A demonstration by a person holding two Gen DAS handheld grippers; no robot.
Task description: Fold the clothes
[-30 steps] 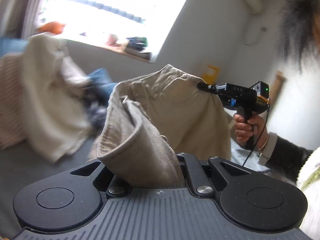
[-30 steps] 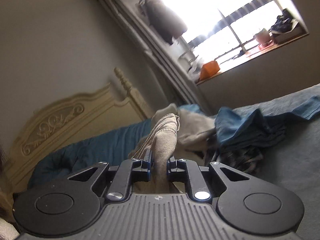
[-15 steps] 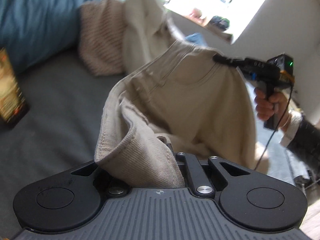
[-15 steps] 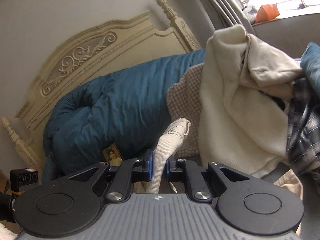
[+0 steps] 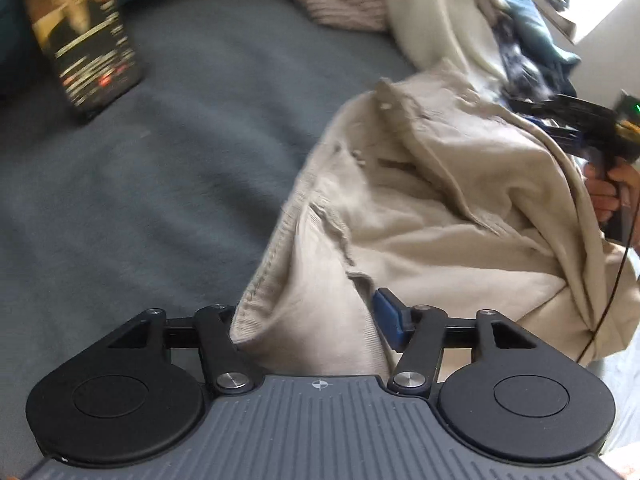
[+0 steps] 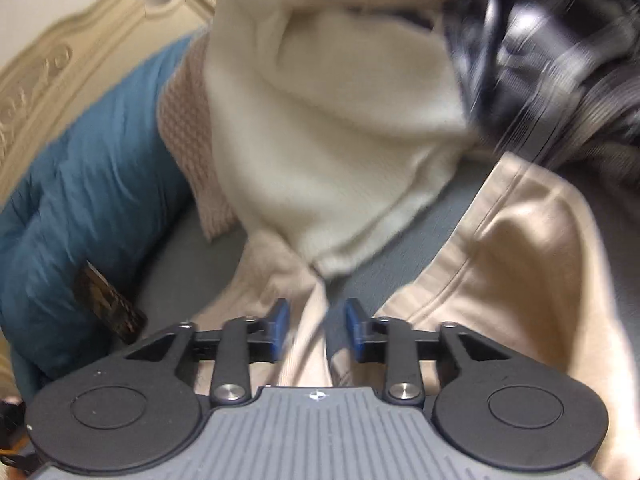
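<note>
Beige trousers [image 5: 420, 208] lie crumpled on the grey bed sheet [image 5: 160, 184]. My left gripper [image 5: 308, 316] points down at them with its jaws opening. A fold of the waistband lies loosely between them and hides the left pad, while the blue right pad [image 5: 390, 320] stands clear of the cloth. In the right wrist view my right gripper [image 6: 317, 320] is also opening. A strip of the trousers [image 6: 500, 248] hangs between its blue pads [image 6: 280, 328] without being pinched. The left wrist view shows the right gripper [image 5: 532, 106] in a hand at the trousers' far edge.
A cream sweater [image 6: 320, 120], a pink knit [image 6: 188, 128] and a dark plaid garment [image 6: 540, 60] are piled just beyond the trousers. A dark phone [image 5: 80, 40] leans on a blue duvet [image 6: 80, 184] at the left. A cream carved headboard [image 6: 36, 68] stands behind.
Both grippers came down from holding the trousers up in the air to the bed. The trousers now rest on the sheet. Both pairs of jaws have parted from their grip on the cloth.
</note>
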